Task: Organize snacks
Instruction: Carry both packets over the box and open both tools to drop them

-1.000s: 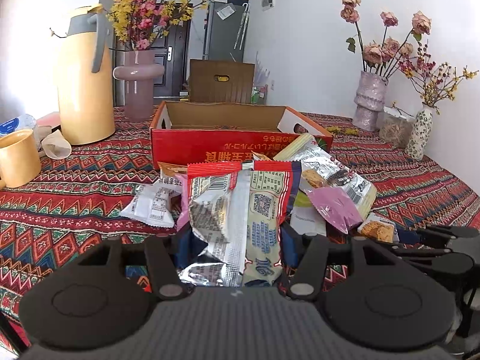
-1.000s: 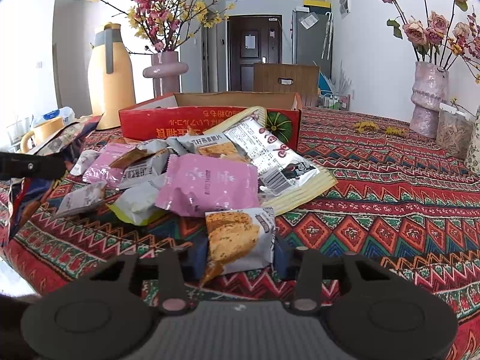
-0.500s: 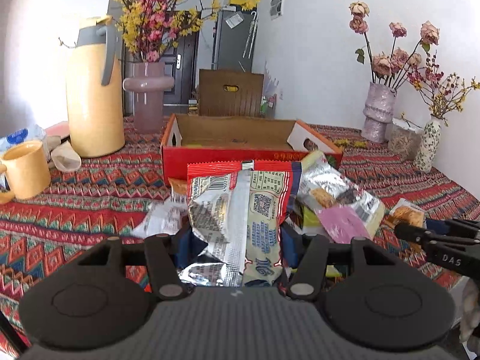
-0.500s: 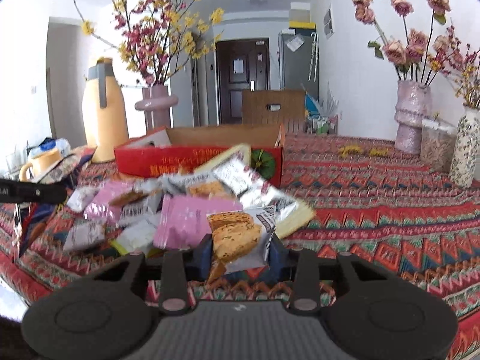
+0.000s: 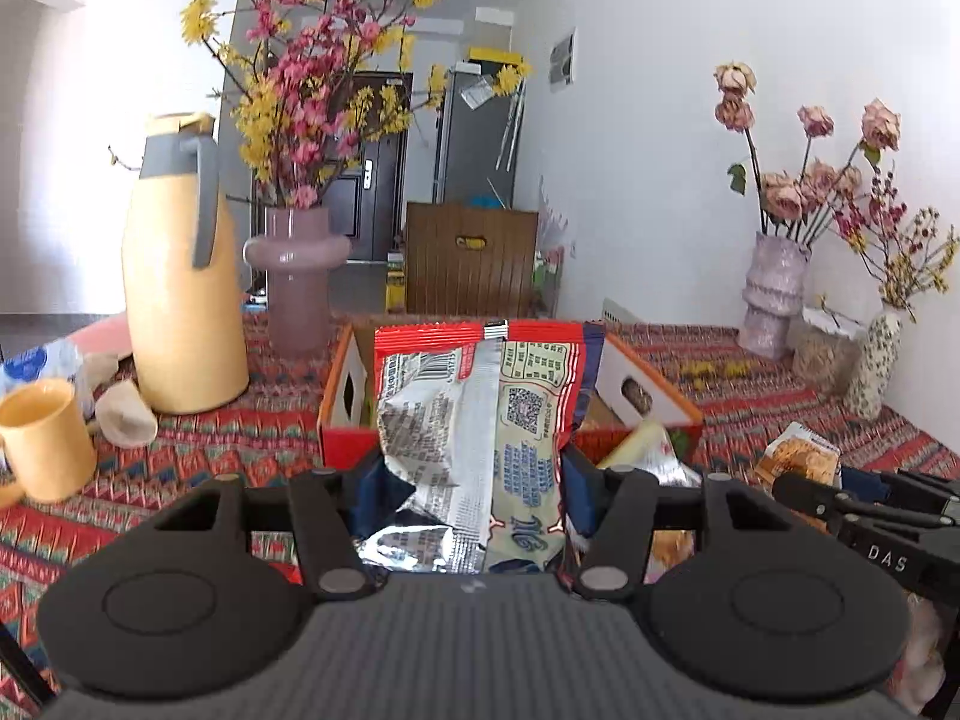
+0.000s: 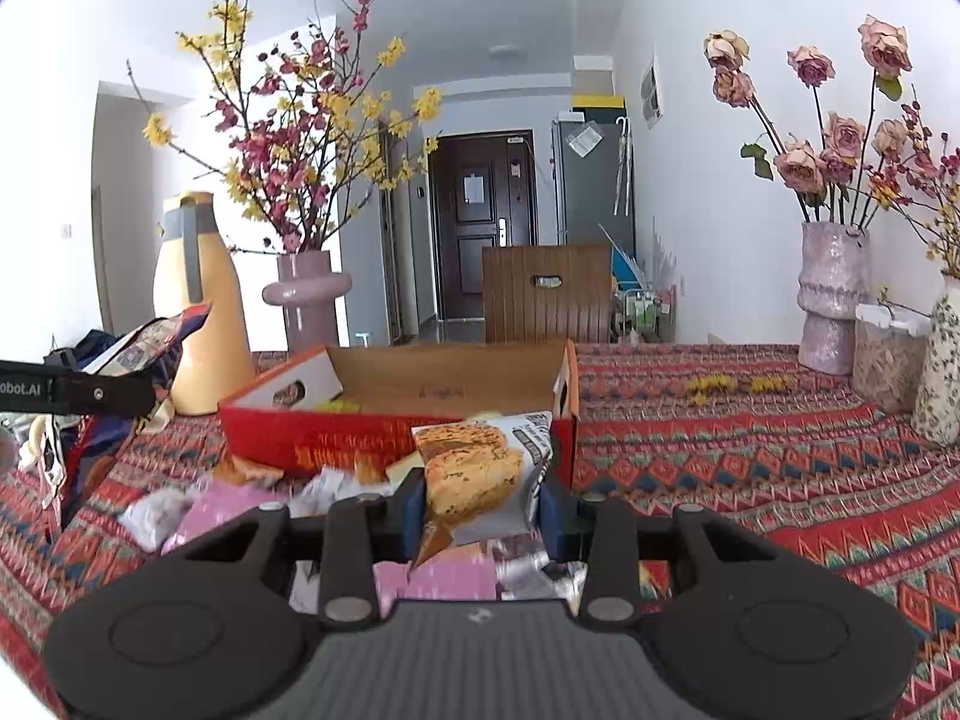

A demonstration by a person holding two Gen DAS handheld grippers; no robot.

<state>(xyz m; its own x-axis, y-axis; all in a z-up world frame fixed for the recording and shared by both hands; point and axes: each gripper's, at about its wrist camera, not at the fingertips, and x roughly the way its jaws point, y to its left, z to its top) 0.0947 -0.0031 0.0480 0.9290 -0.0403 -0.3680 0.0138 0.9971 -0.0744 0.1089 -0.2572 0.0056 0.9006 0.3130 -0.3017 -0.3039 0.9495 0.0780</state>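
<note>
Currently we note the left gripper (image 5: 474, 480) pinching a red-and-silver foil snack bag (image 5: 480, 420) upright between its blue pads, the crinkled lower part bunched between the fingers. We see the right gripper (image 6: 480, 510) clamped on a small packet printed with a golden cake (image 6: 474, 468); its jaws have just been closing, with the packet between them. Both packets are held clear of the cloth, in front of the open red cardboard box (image 6: 396, 438), whose near wall lies just beyond each one. We see the box interior as bare brown card, mostly free. Loose wrappers, pink and silver (image 6: 444, 576), lie heaped under the right gripper, short of the box. We record a woven zigzag tablecloth (image 6: 750, 468), flat and open to the right of the box. To the left stand a matte yellow jug (image 5: 180, 300) and a smooth mauve vase (image 5: 297, 294), both near the box's left end
</note>
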